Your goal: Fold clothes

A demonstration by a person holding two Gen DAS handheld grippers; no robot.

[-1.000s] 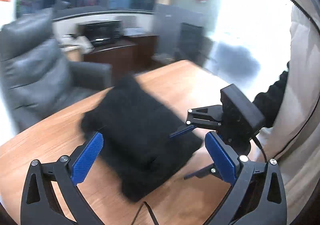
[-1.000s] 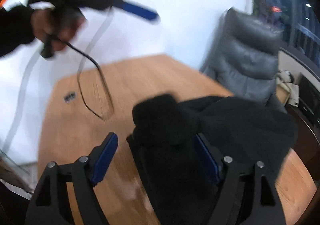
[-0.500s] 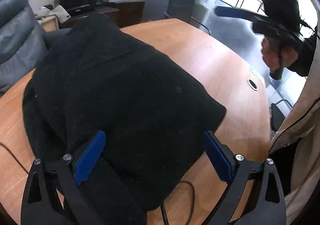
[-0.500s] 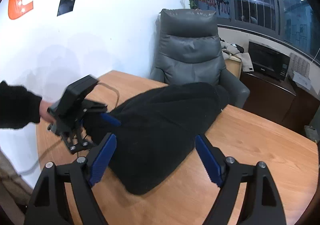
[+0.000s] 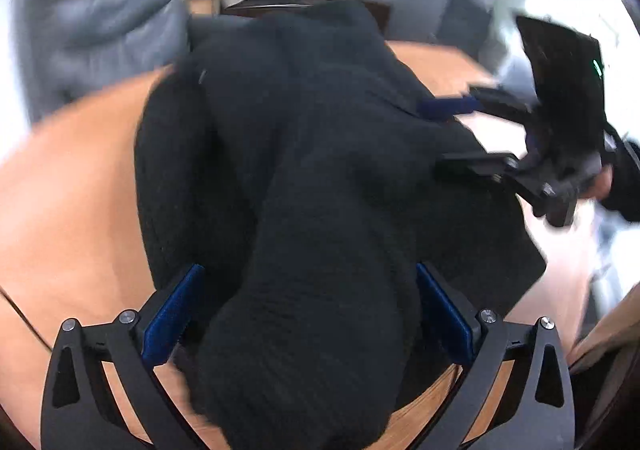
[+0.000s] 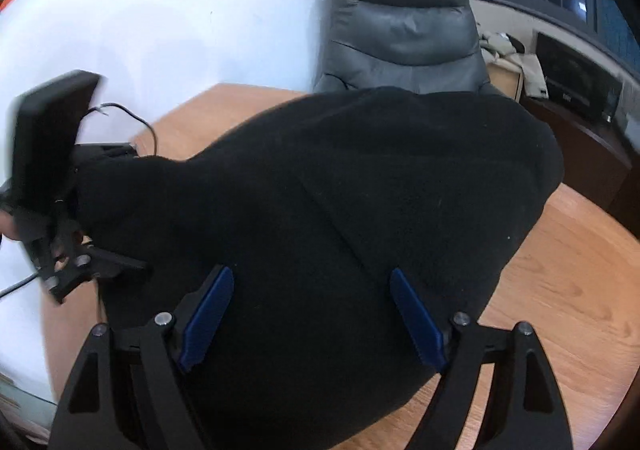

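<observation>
Grey leather armchair [image 6: 404, 26] ahead, wooden table [image 6: 560, 290] underneath, microwave [image 6: 576, 78] ahead-right on dark cabinet [image 6: 588, 146], black cable [image 6: 136, 122] ahead-left.

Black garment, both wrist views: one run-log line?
black garment bunched on table | left gripper open, astride fabric | right gripper open over it

The black garment [image 6: 360, 210] is thick matt cloth with a rough, nubbly knit. The worktop [image 6: 560, 290] is smooth, lightly glossy orange-brown wood grain. Each claw [image 6: 312, 314] is matt black plastic with ribbed blue pads [image 6: 206, 316]. The armchair [image 6: 400, 30] looks like smooth grey leather.
</observation>
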